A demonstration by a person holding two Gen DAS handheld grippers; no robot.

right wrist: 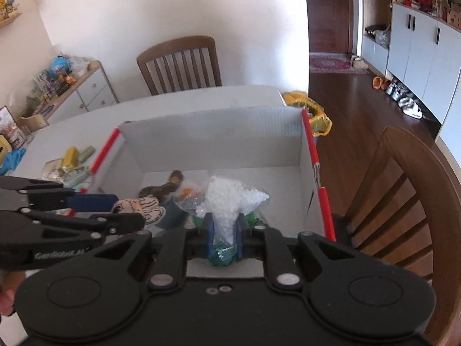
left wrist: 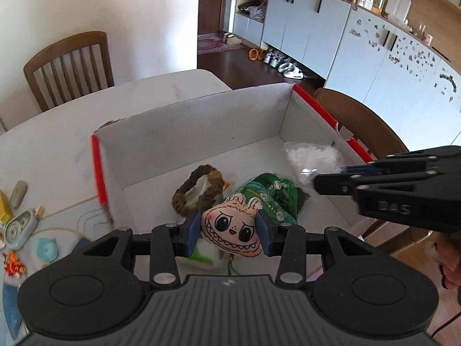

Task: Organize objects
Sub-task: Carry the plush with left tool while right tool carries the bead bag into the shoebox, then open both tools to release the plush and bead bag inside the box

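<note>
A white cardboard box (left wrist: 201, 121) with red edges stands on the white table. My left gripper (left wrist: 229, 232) is shut on a cream monster-face plush (left wrist: 232, 230) and holds it over the box's near side. My right gripper (right wrist: 224, 235) is shut on a clear bag of white beads (right wrist: 230, 201) and holds it over the box; the bag also shows in the left wrist view (left wrist: 312, 155). Inside the box lie a brown ring toy (left wrist: 196, 191) and a green mesh bag (left wrist: 270, 199). The right gripper's fingers (left wrist: 340, 180) show in the left wrist view.
Small items lie on the table left of the box: a correction tape (left wrist: 18, 227), a grey eraser (left wrist: 18, 193), a blue toy (left wrist: 47, 249), an orange figure (left wrist: 13, 263). Wooden chairs stand at the far side (left wrist: 69, 66) and the right (right wrist: 403, 201). A yellow toy (right wrist: 311, 109) sits behind the box.
</note>
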